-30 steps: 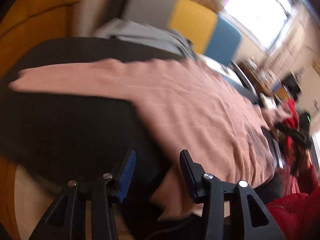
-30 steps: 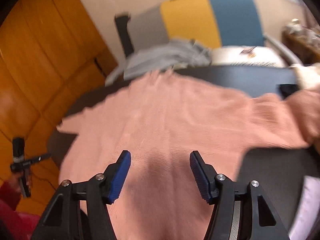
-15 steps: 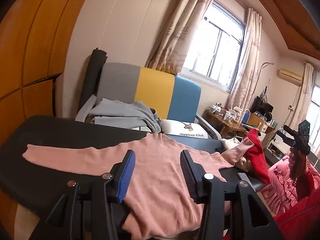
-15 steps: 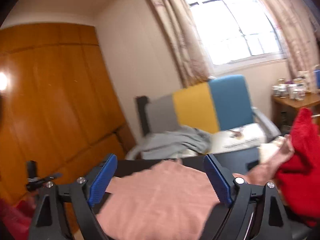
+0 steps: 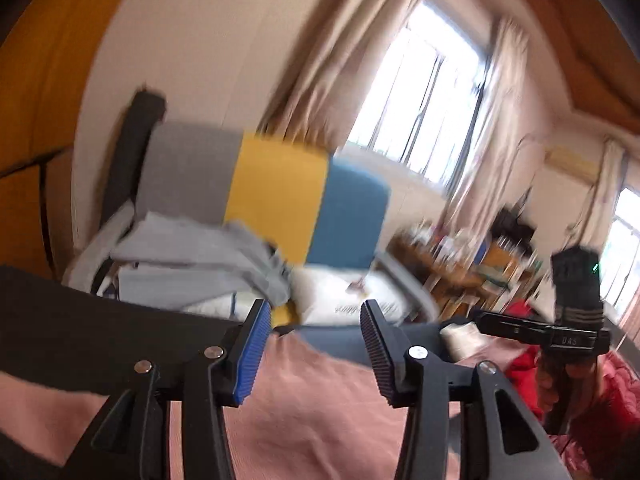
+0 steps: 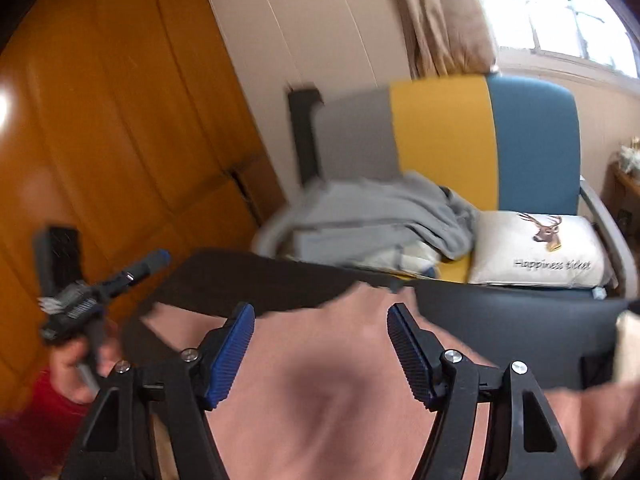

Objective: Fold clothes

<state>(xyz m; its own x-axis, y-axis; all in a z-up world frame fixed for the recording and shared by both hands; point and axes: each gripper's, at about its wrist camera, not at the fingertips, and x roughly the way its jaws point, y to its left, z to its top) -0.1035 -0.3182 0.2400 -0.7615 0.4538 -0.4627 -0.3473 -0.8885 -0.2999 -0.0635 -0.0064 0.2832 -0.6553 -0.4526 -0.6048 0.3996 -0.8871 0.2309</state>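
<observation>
Sweater [image 6: 320,392] lies flat on black bench [image 6: 260,284], collar toward 12 o'clock. Both my grippers hover above it, jaws open, nothing held: left [image 5: 310,350], right [image 6: 320,350]. My read: fold not started. Plan: drop low, pinch sleeve edge cleanly, single layer, carry inward. Bench rim close at 9; chair [image 6: 480,140] with grey pile [image 6: 380,216] crowds 12. Free room mostly mid-bench.

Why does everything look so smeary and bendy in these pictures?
Left wrist view: the striped chair and bright window are smeared by motion blur, and the window glares white. Right wrist view: the pink sweater is blurred with a dark shadow on it; the fisheye lens curves the walls.
</observation>
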